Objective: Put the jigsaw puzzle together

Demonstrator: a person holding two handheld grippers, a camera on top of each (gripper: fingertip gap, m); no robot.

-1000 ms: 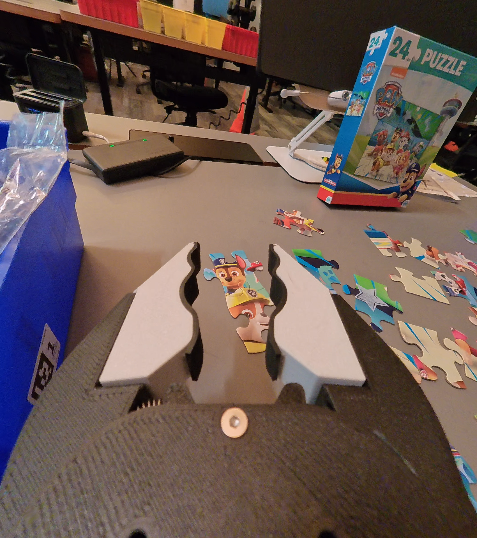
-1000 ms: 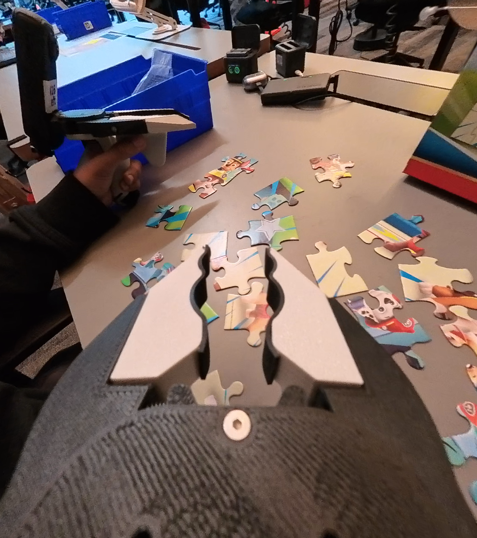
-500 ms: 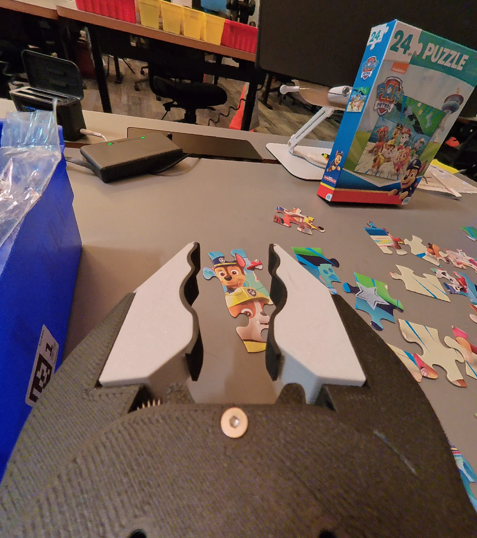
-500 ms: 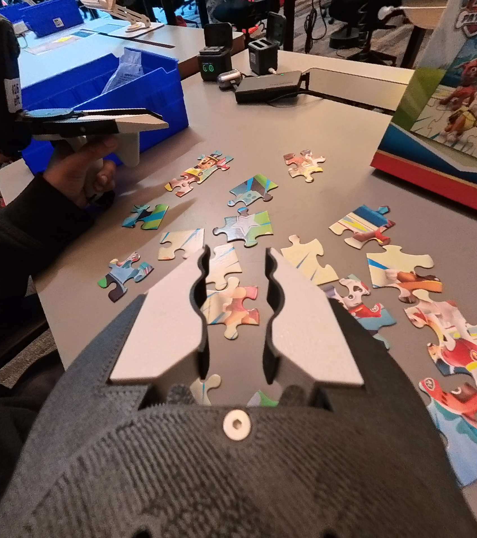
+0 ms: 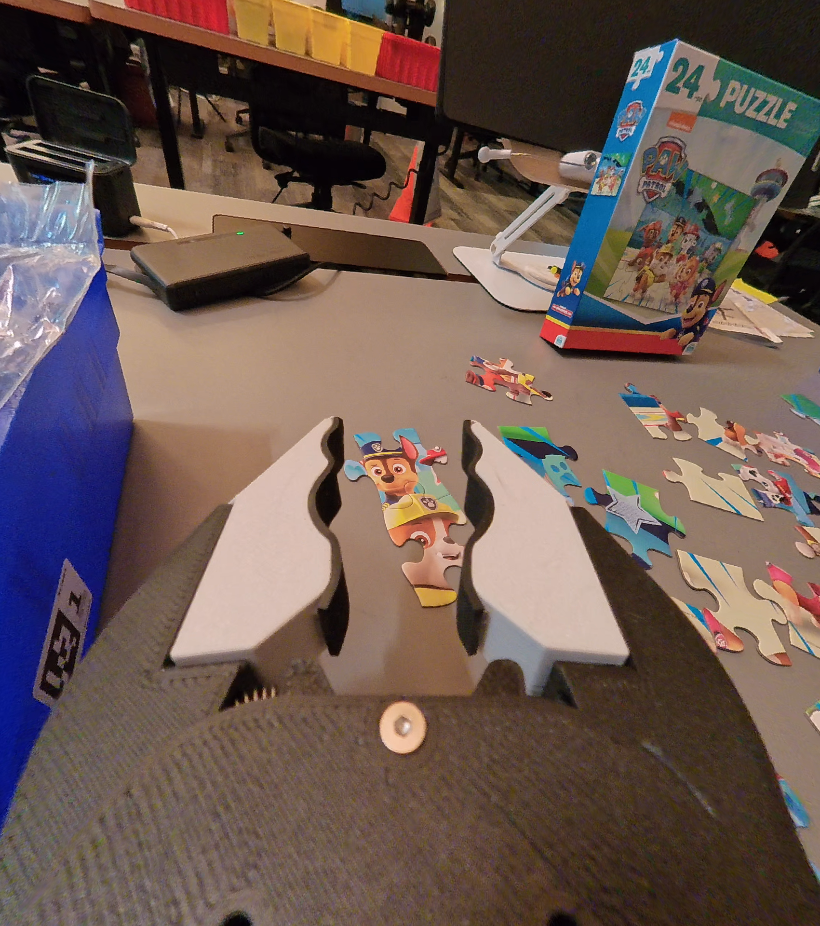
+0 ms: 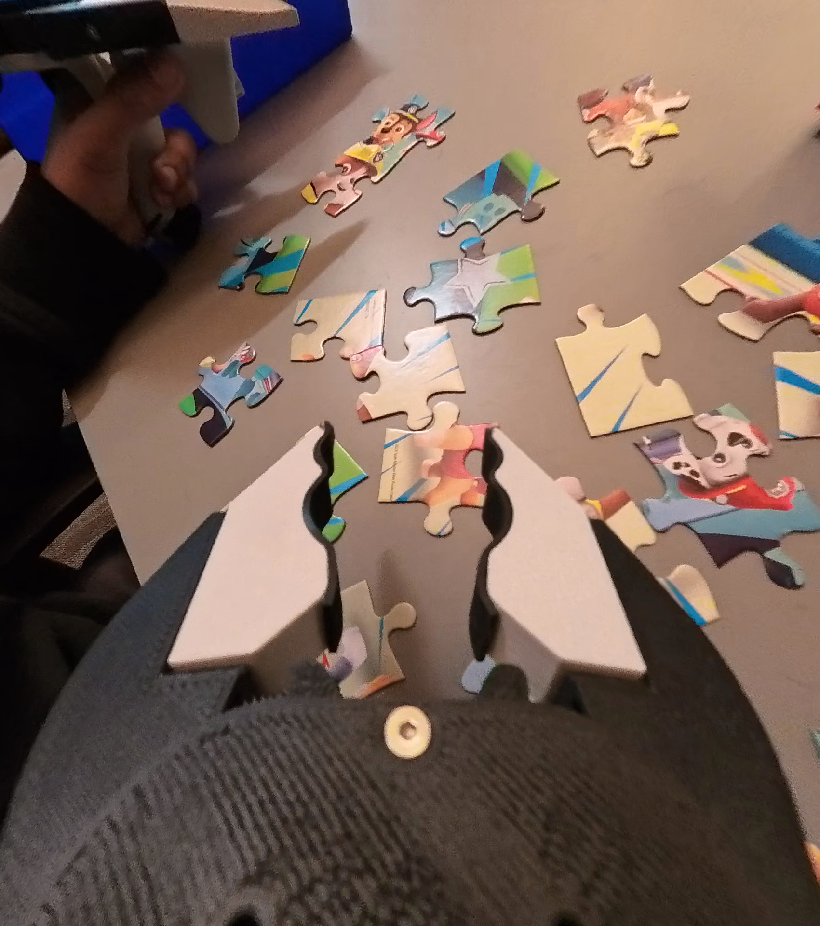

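Observation:
My left gripper is open and holds nothing. It hovers over a joined strip of puppy puzzle pieces that lies flat on the grey table; the pads do not touch it. That strip also shows in the right wrist view. My right gripper is open wide and holds nothing. It is low over a cream and pink puzzle piece that lies on the table between its fingertips. A cream piece lies just beyond that one.
Several loose puzzle pieces are scattered over the table to the right. The puzzle box stands upright at the back right. A blue bin with plastic bags is close on the left. A black device lies behind. My hands' fingertips stand some 25 cm from each other. The black device sits 25 cm or so from the ends of my left fingers.
My right gripper's jaws have opened wider and it has moved lower, closer to the cream and pink piece. My left gripper has hardly moved and stays open.

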